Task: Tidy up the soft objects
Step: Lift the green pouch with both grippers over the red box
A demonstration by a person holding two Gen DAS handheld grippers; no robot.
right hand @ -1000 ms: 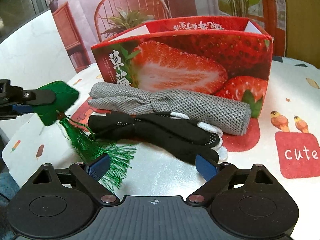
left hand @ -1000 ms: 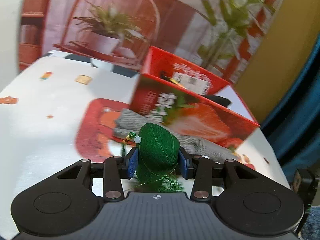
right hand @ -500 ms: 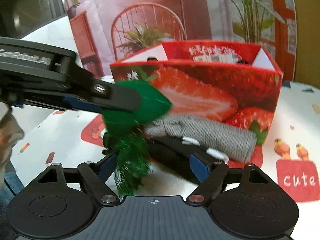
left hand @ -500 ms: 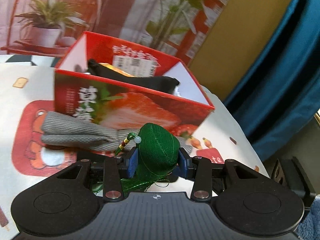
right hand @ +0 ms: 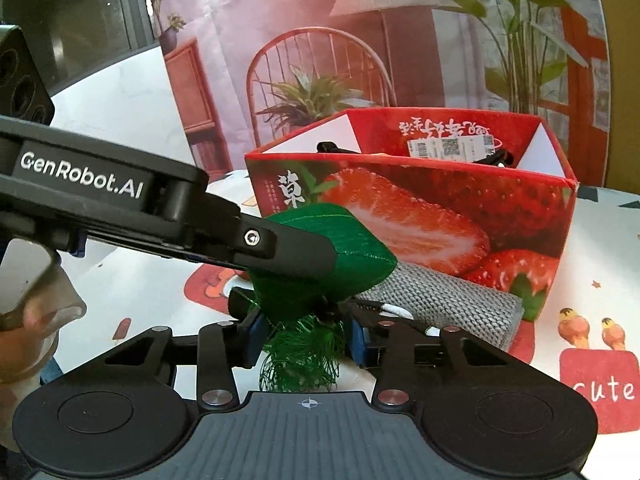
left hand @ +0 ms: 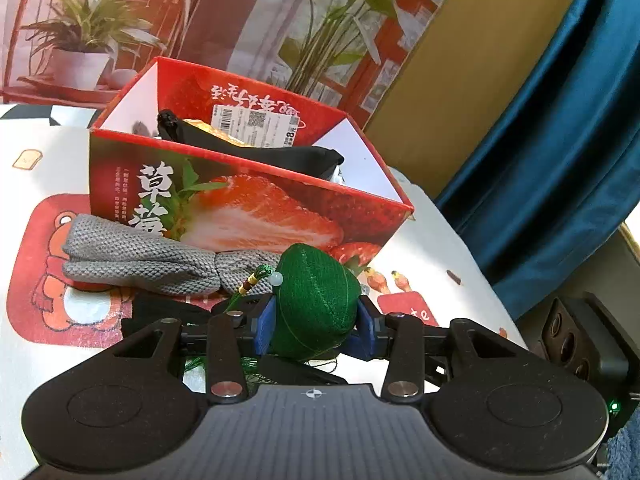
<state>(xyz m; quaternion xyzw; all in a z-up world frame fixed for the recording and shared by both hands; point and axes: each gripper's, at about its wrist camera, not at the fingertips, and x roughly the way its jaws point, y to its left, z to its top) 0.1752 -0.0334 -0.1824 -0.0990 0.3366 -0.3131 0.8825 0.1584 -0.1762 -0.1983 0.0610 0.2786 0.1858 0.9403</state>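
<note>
While the left gripper (left hand: 316,322) clamps the green pouch (left hand: 318,300), its tassel (right hand: 302,354) hangs at 6 o'clock between the right gripper's (right hand: 306,344) just-closing jaws; the box (left hand: 248,208) lies at 11 o'clock.

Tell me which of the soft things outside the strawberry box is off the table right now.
The green tasselled sachet: it is clamped in the left gripper, with its tassel between the right gripper's pads. The grey cloth roll and black gloves lie on the table.
</note>
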